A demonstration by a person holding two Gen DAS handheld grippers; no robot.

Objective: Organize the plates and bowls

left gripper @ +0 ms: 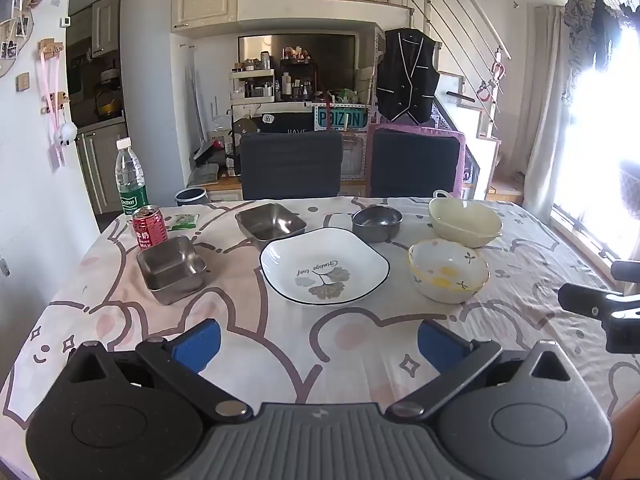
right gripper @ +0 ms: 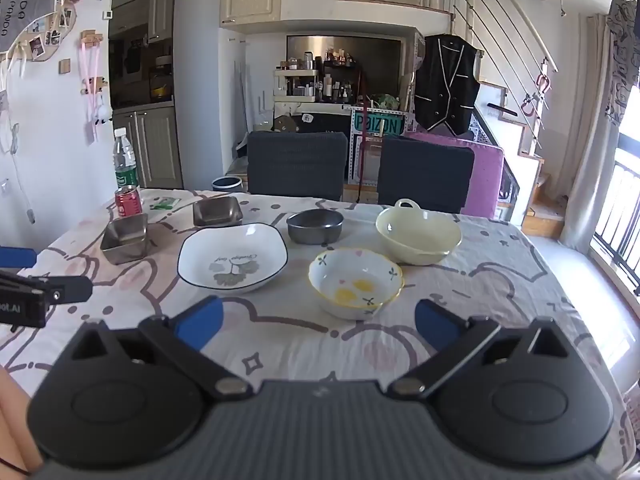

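A table covered by a white cloth with pink and grey cartoon outlines [left gripper: 280,340] carries all the dishes. Near its middle lies a white squarish ceramic plate with a dark rim and a leaf print [left gripper: 324,265]. Just right of it sits a white ceramic bowl with a yellow rim and small flower marks [left gripper: 448,276], and behind that bowl, close to it, stands a pale cream bowl with a small handle [left gripper: 464,218]. A round dark steel bowl [left gripper: 377,222] rests just behind the plate's far right corner. A square stainless steel dish [left gripper: 270,222] sits behind the plate's left side, and a second square stainless steel dish [left gripper: 172,270], which looks like two nested together, stands well to the left of the plate.

At the far left edge of the table are a red drink can [left gripper: 149,226], a clear plastic water bottle with a green label [left gripper: 130,178] and a small green packet [left gripper: 184,221]. Two dark chair backs [left gripper: 291,164] stand behind the table.

The left gripper [left gripper: 318,344] hovers over the near cloth with its blue-padded fingers [left gripper: 198,342] spread wide and nothing between them. The right gripper [right gripper: 318,326] hangs likewise, fingers [right gripper: 436,326] wide apart and empty, just short of the flower-marked bowl
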